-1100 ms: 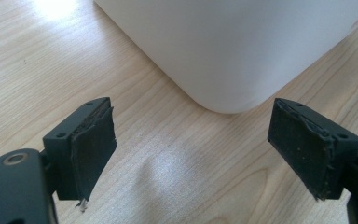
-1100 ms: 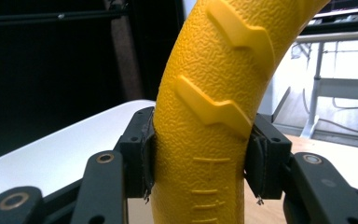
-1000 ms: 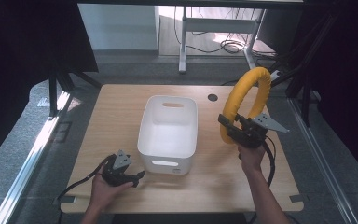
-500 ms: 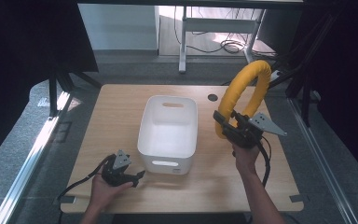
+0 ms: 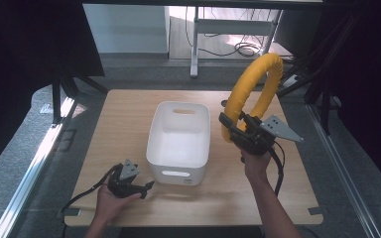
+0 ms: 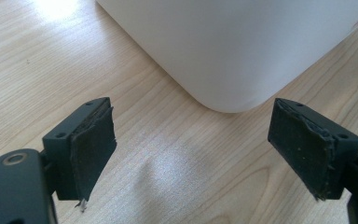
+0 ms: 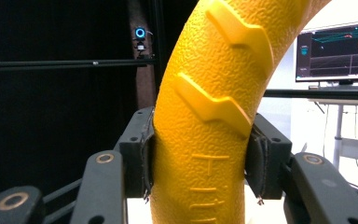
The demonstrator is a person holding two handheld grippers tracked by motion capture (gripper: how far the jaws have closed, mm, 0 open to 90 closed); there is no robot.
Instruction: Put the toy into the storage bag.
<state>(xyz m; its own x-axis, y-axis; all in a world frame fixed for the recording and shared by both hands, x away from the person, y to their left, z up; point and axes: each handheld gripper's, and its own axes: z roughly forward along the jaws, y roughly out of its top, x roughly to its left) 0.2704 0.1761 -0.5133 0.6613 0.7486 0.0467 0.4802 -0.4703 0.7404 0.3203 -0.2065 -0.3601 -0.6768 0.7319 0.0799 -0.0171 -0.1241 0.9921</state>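
Note:
A yellow textured ring (image 5: 252,94) stands upright above the table's right half, held off the surface. My right gripper (image 5: 232,128) is shut on its lower part; in the right gripper view the ring (image 7: 216,98) is clamped between both pads. A white plastic bin (image 5: 180,141) with handle slots sits in the middle of the table, nothing visible inside. My left gripper (image 5: 146,187) lies low at the front left, open, its jaws wide apart and pointed at the bin's near corner (image 6: 242,46) with bare wood between them.
The wooden table (image 5: 129,119) ends close to the left hand at the front edge. A round hole (image 5: 224,103) in the tabletop lies behind the ring. Black frame posts flank both sides. A monitor (image 7: 338,51) glows beyond the ring.
The right gripper has carried the yellow ring leftward, closer to the bin's right wall. The left gripper has stayed in place.

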